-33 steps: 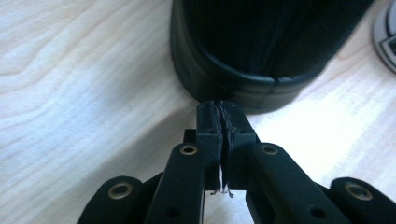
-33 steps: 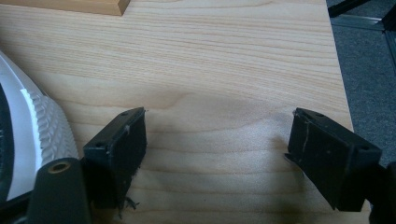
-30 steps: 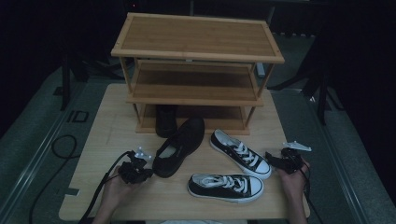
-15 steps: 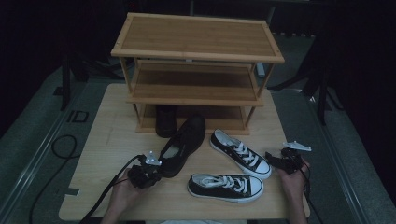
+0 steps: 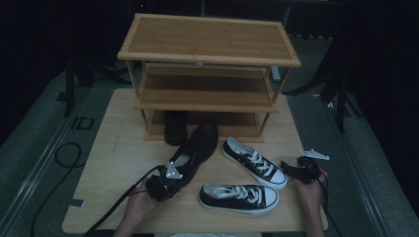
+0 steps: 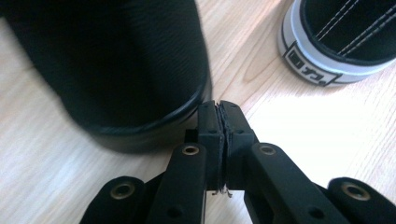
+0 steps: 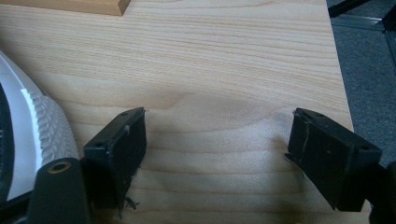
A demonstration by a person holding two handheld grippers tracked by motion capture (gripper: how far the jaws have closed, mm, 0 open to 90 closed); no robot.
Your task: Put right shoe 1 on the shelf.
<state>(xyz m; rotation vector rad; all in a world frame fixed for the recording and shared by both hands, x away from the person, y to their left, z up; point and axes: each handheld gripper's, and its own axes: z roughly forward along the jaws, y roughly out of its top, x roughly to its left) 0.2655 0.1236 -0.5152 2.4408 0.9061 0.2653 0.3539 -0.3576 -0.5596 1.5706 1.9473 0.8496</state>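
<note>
Basically, left gripper (image 6: 218, 109) jaws pressed together on nothing, tips just beside black shoe's (image 6: 116, 70) heel, lower left of centre on table (image 5: 108, 148). Right gripper (image 7: 217, 144) jaws wide apart, nothing between, lower right beside sneaker (image 5: 254, 163).

Dim high view, brighter blurred close-ups

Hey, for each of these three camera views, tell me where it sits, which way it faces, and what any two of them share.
High view: above the person's side, looking forward and down on the table, shoe rack, three shoes; both hands and tongs show.
Left gripper view: rides the left tongs, shut, pointing at the black leather shoe; black jaws show.
Right gripper view: rides the right tongs, open over bare wood beside a sneaker's white toe.
Shared: high and left views both show the leather shoe and a black-and-white sneaker.
</note>
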